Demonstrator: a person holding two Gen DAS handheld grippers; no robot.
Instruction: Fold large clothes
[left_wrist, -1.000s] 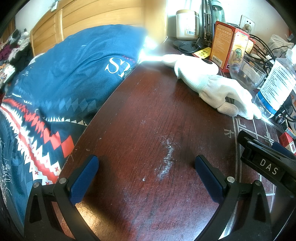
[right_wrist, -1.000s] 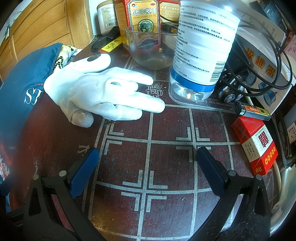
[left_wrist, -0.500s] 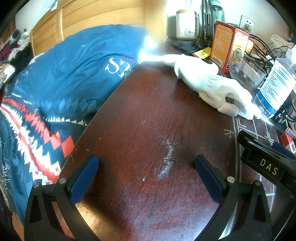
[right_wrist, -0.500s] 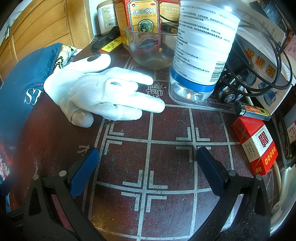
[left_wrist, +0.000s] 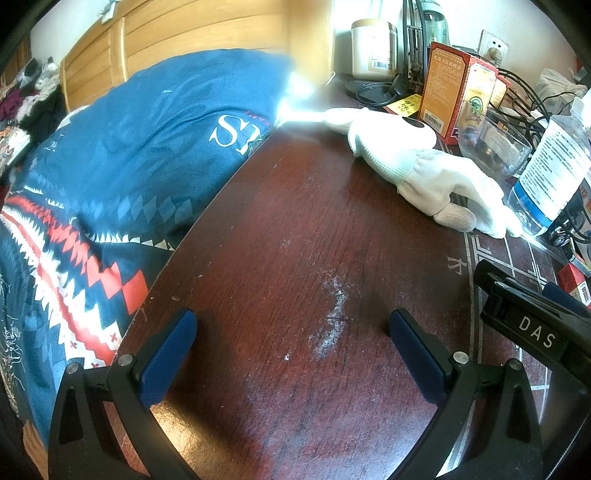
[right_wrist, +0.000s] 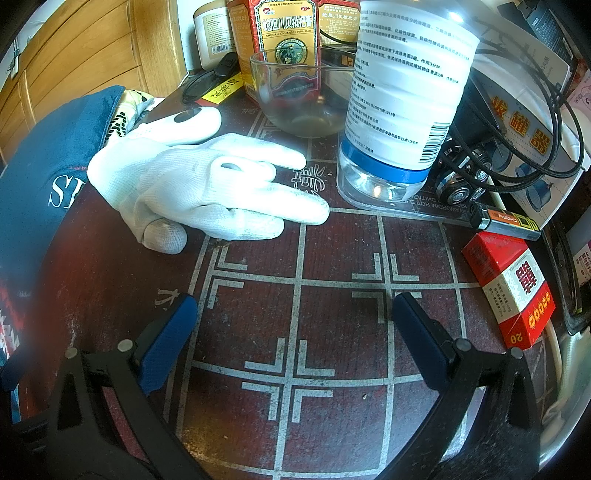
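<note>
A large blue garment (left_wrist: 122, 155) with white letters and a red-and-white zigzag band lies on the bed, left of the dark wooden table (left_wrist: 295, 229). Its edge with the letters shows at the left of the right wrist view as the garment (right_wrist: 40, 177). My left gripper (left_wrist: 291, 332) rests low over the bare tabletop, open, nothing between its blue pads. My right gripper (right_wrist: 295, 317) is open too, over the table's white grid lines (right_wrist: 295, 284). The right gripper's black body (left_wrist: 535, 332) shows at the lower right of the left wrist view.
A white glove (right_wrist: 207, 184) lies on the table ahead of both grippers. Behind it stand a glass bowl (right_wrist: 299, 96), a big plastic bottle (right_wrist: 402, 96), a red-and-gold box (right_wrist: 284, 37) and a white jar (left_wrist: 373, 48). A red packet (right_wrist: 513, 288), lighter (right_wrist: 506, 221) and cables (right_wrist: 517, 122) crowd the right. A wooden headboard (left_wrist: 192, 37) rises behind the bed.
</note>
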